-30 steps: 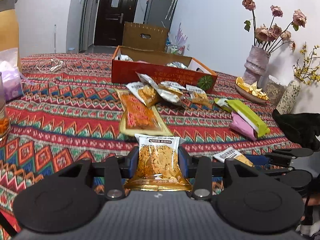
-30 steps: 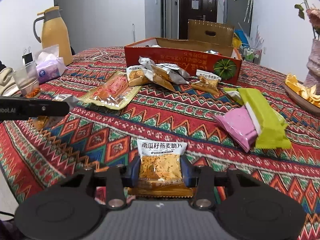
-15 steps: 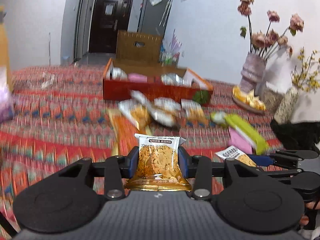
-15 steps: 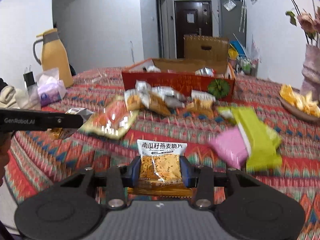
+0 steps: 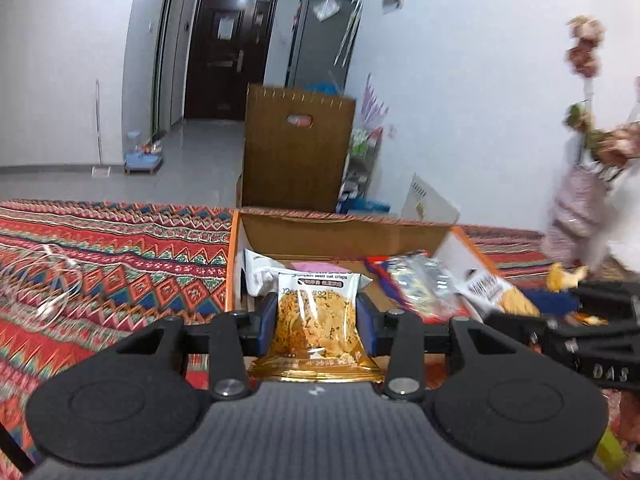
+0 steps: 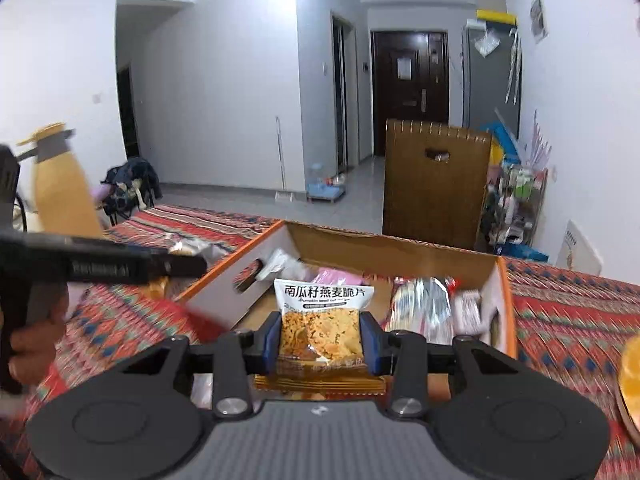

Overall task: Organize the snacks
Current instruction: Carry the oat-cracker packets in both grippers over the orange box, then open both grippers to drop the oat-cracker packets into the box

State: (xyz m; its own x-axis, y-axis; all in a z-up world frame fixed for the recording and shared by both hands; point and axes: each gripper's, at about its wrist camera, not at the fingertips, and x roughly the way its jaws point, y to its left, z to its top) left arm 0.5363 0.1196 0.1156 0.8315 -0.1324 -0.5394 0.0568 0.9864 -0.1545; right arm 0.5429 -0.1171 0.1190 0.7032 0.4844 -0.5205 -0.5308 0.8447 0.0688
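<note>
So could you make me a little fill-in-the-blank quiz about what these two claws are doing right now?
1. Each claw is shut on a packet of oat ____.
2. The left claw holds its crisp packet in front of the open ____, which already has snacks inside.
3. The right claw grips its own packet by the packet's two ____.

Missing words: crisps; box; sides

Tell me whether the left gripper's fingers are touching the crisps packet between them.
Touching. In the left wrist view both blue pads of the left gripper press against the sides of the crisps packet, with no gap showing.
</note>
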